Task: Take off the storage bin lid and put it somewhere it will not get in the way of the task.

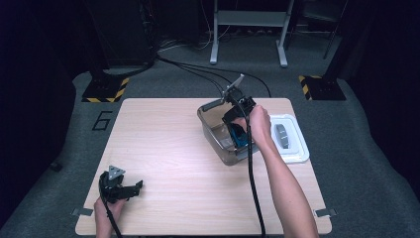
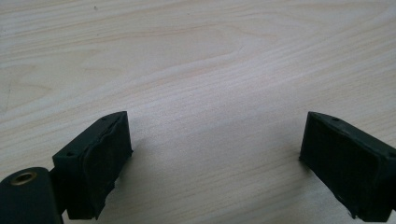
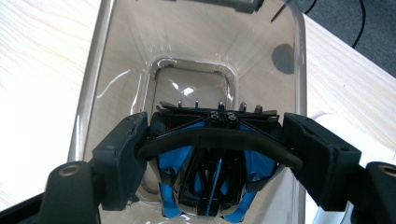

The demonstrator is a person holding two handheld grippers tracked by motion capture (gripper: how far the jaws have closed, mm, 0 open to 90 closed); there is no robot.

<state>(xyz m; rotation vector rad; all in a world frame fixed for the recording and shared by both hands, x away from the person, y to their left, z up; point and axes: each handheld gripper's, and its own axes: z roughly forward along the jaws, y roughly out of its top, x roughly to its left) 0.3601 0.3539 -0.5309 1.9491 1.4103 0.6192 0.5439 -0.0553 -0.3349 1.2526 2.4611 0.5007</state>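
A clear plastic container (image 1: 210,130) stands on the wooden table (image 1: 163,148), right of centre. My right gripper (image 1: 238,130) reaches down into it, shut on a black and blue object (image 1: 240,137). In the right gripper view, the right gripper (image 3: 215,142) presses both pads on the ends of the black and blue object (image 3: 212,172), which has a curved black bar across its top. It hangs inside the container (image 3: 116,60), above the bottom. My left gripper (image 1: 134,188) lies near the table's front left corner. In its own view the left gripper (image 2: 215,154) is open over bare wood.
A white lid (image 1: 293,144) with a grey handle lies flat just right of the container. Cables run from the right gripper across the grey floor behind the table. Yellow-and-black striped stand bases (image 1: 105,90) and a metal frame (image 1: 247,29) stand farther back.
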